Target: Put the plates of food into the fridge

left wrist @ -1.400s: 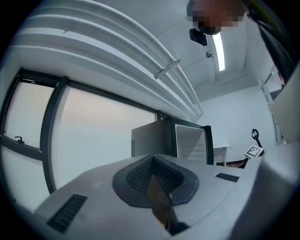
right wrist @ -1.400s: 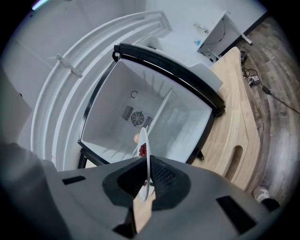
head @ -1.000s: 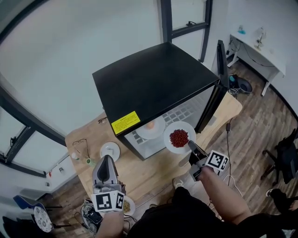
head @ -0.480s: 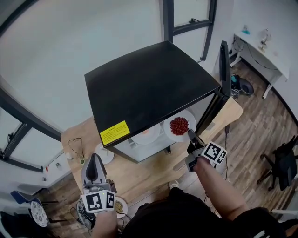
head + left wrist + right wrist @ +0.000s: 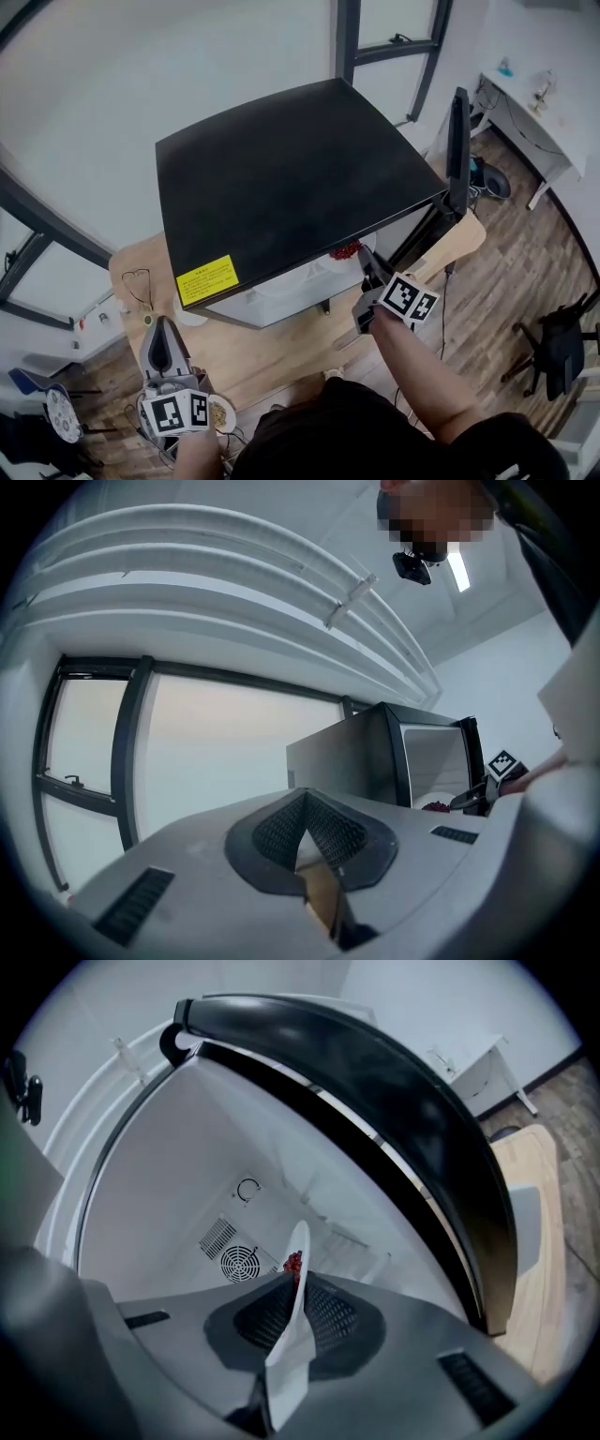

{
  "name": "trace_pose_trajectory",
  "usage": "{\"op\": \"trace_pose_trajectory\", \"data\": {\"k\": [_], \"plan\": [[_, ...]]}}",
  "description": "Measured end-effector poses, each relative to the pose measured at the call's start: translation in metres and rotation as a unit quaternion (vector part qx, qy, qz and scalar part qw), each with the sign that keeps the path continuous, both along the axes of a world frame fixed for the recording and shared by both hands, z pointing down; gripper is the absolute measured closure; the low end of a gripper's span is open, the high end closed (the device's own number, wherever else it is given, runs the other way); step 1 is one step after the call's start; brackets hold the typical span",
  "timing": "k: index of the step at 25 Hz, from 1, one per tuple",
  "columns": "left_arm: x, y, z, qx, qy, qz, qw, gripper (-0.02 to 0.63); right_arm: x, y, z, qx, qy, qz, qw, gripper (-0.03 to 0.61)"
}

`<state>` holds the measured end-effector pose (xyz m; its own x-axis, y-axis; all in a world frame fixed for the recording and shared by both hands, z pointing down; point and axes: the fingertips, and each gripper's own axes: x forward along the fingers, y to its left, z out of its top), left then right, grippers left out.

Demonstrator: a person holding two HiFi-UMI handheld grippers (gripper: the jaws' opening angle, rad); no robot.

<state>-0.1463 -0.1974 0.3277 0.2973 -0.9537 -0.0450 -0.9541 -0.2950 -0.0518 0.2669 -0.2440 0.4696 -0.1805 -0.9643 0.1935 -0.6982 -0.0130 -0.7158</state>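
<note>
The plate (image 5: 298, 1251) of red bits is clamped by its rim in the right gripper (image 5: 295, 1297) at the fridge (image 5: 281, 178) mouth. It's judged stiff, light and breakable, with food easily spilled if tipped. The left gripper (image 5: 302, 803) is clenched empty by the desk's (image 5: 281, 347) near-left corner, and the open door (image 5: 459, 141) is close beside the right one.

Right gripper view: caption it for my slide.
Right gripper clamps a white plate of red food edge-on inside the open fridge.
</note>
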Motion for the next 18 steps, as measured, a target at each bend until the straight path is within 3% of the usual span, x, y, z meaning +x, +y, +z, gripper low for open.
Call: {"op": "trace_pose_trajectory", "data": {"k": [5,11,18], "plan": [[-0.002,0.001,0.005,-0.008,-0.001,-0.016,0.9998,0.611,-0.003,-0.017,0.007,-0.04,0.097,-0.023,0.994,0.507],[-0.008,0.001,0.002,-0.005,-0.002,-0.027,0.9996,0.611,-0.004,-0.023,0.017,-0.081,0.237,-0.031,0.968,0.426],[-0.011,0.002,-0.002,-0.002,-0.003,-0.026,0.9997,0.611,0.007,-0.019,0.021,-0.102,0.285,-0.005,0.953,0.405]]}}
